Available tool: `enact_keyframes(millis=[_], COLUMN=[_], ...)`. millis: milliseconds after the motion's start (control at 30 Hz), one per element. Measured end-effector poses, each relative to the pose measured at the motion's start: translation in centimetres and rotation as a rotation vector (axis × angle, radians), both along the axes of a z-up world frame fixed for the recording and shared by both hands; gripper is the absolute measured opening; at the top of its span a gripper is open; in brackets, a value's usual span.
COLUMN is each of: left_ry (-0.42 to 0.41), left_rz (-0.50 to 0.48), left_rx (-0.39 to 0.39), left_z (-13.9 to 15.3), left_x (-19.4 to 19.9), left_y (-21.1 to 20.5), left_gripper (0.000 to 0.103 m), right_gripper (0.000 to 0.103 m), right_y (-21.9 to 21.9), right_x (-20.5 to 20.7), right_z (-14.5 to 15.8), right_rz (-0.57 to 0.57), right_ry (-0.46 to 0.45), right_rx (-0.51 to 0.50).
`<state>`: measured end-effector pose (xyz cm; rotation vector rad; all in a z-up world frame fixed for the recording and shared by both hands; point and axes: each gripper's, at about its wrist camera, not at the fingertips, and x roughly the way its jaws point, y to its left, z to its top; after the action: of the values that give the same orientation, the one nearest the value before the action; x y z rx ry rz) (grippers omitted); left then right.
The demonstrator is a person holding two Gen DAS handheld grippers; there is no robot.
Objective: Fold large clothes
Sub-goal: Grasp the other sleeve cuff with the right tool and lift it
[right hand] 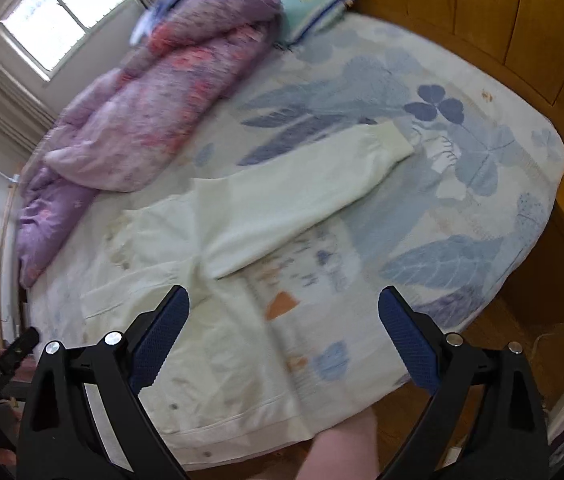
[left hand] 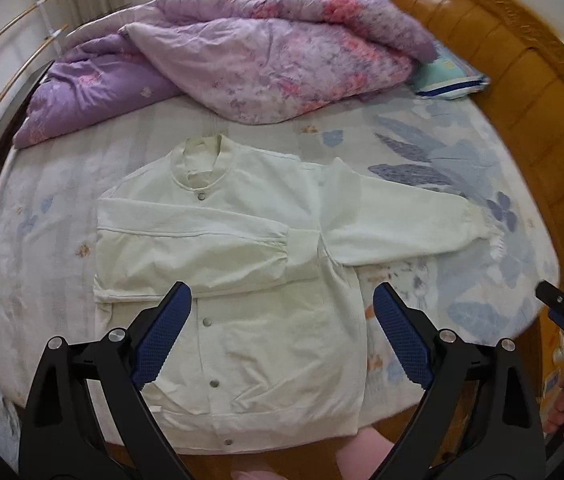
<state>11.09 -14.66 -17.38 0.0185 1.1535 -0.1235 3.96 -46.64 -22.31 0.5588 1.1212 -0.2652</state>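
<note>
Far left on the bed [left hand: 42, 248]: a rumpled purple quilt [left hand: 242, 64], bunched along the far side toward the wooden headboard [left hand: 522, 92]. Next, mid-bed, the white jacket [left hand: 266, 320], laid flat, front up, snaps closed, collar away from the cameras, hem at the near mattress edge. One sleeve [left hand: 202, 248] already folded across the chest, cuff ending near the jacket's middle; the other sleeve [right hand: 302, 196] stretched straight out over the leaf-print sheet [right hand: 462, 200], cuff well away from the body. Above the jacket's lower half, the left gripper [left hand: 282, 336], blue-padded fingers [left hand: 162, 340] spread wide apart, holding nothing. Further right, the right gripper [right hand: 282, 340], likewise gaping and empty, hovering over the jacket's side edge near the outstretched sleeve's root. Beyond it, a striped pillow [right hand: 314, 4] against the headboard. Right-wrist view blurred.
</note>
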Motion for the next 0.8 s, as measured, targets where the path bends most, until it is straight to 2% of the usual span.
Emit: enact_keyframes(millis=[100,200,300,400,500,600,633,800], left_ry=[0.036,0.069,0.089,0.12,0.151,0.164,0.17,0.195], left_rz=[0.047,0.037,-0.007,-0.031,-0.035,-0.046,-0.05,-0.065], left_rx=[-0.005,-0.022,0.02,0.067,0.074,0.08,0.081,0.132], left_z=[-2.0,-4.8,-7.4,-10.0,-12.4,-14.0,-14.5,-16.3], left_x=[2.8,5.5,7.8,10.0,11.9,12.9,13.0,13.6], left_y=[-2.2,-4.6,-6.8,-8.7,-9.6,-10.3,-10.4,-11.3], left_gripper=[0.093,0.093,0.093,0.093,0.093,0.093,0.093,0.093], right_gripper=[0.092,0.092,0.092,0.092,0.092,0.073,0.071,0.072], right_y=[-4.7,-9.9,-14.1,-18.4,-21.5,-24.1,-24.7,-26.4], right_x=[2.3,5.1,7.8,10.3,11.6,12.6,13.0,14.3], right_z=[-3.1,-7.4,-11.4,-16.2,-20.0,-24.0,-25.3,-29.2], right_rz=[-0.045,-0.118,-0.19,-0.312,-0.427,-0.541,-0.557,-0.606], right_ry=[0.09,0.131,0.156,0.184,0.176,0.178,0.198,0.22], right_rx=[0.051,0.158,0.225,0.289,0.364,0.413,0.418,0.473])
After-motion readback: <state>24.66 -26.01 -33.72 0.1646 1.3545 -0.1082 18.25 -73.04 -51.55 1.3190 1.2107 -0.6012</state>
